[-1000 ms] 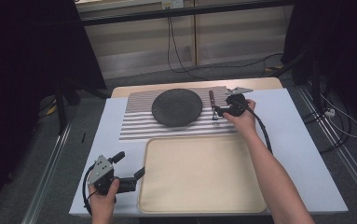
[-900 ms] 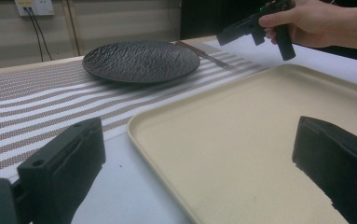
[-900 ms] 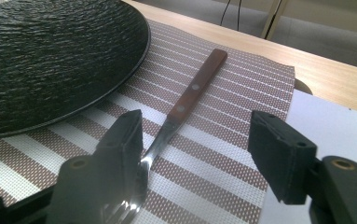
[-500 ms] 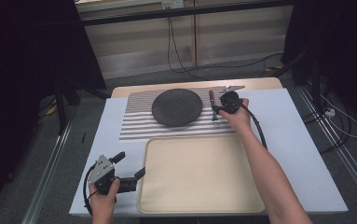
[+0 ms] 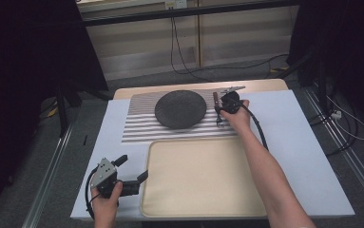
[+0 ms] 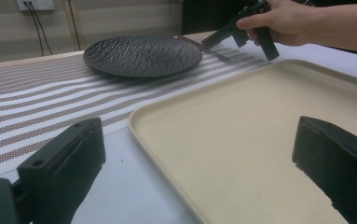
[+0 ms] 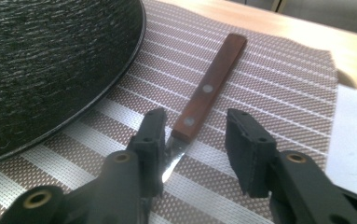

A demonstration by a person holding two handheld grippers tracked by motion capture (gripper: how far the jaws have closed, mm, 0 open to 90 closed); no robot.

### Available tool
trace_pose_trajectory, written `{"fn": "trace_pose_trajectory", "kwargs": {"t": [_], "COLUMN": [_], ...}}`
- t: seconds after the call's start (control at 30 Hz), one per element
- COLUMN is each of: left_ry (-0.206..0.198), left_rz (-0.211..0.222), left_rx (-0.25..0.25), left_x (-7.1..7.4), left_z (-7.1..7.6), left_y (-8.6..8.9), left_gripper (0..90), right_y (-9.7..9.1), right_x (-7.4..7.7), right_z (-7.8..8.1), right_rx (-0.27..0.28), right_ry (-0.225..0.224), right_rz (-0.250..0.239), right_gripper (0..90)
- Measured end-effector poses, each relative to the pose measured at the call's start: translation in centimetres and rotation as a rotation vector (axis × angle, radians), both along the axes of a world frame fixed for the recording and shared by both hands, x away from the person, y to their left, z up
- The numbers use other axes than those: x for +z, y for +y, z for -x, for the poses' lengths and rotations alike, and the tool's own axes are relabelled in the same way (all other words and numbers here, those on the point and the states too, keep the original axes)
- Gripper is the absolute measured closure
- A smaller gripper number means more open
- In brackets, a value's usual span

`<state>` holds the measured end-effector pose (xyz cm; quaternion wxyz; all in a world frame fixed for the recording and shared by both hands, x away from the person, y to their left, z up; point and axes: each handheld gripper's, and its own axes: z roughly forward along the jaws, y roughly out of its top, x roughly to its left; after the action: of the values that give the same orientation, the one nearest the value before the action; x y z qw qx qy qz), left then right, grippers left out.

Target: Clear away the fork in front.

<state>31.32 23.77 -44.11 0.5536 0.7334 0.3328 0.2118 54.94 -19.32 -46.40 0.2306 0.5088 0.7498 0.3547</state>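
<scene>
On the striped placemat (image 7: 269, 88), just right of the black plate (image 5: 180, 109), my right gripper (image 7: 192, 149) is straddling the wooden-handled fork (image 7: 209, 91), its jaws closing in, one touching the metal neck, one apart. My left gripper (image 6: 195, 172) is resting wide open, holding nothing, over the beige tray (image 6: 241, 140).

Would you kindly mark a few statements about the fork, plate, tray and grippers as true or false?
1. The fork lies on the striped placemat beside the black plate. True.
2. The right gripper has lifted the fork off the mat. False: its jaws have just been closing around the fork's neck, a gap remains on one side, and the fork lies flat.
3. The beige tray holds a plate. False: it is bare.
4. The left gripper is open near the tray's corner. True.
5. The fork has a wooden handle. True.
</scene>
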Motion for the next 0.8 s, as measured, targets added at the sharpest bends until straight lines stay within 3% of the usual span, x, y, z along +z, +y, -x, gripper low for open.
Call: {"fn": "trace_pose_trajectory", "kwargs": {"t": [0.23,0.27,0.5,0.8], "left_ry": [0.003,0.003,0.008,0.010], "left_rz": [-0.005,-0.006,-0.008,-0.011], "left_rx": [0.001,0.001,0.003,0.006], "left_x": [-0.1,-0.1,-0.3,-0.3], "left_z": [0.0,0.0,0.0,-0.2], "left_y": [0.1,0.1,0.1,0.1], "left_gripper": [2.6,2.6,2.6,2.6], "right_y": [0.6,0.7,-0.2,-2.2], "right_x": [-0.5,-0.5,-0.2,0.8], "right_z": [-0.6,-0.7,-0.8,-0.2], "right_rx": [-0.008,-0.017,-0.042,0.025], "right_ry": [0.011,0.012,0.047,0.082], "right_rz": [0.006,0.002,-0.030,0.011], "right_gripper": [60.3,68.9,78.3,78.6]}}
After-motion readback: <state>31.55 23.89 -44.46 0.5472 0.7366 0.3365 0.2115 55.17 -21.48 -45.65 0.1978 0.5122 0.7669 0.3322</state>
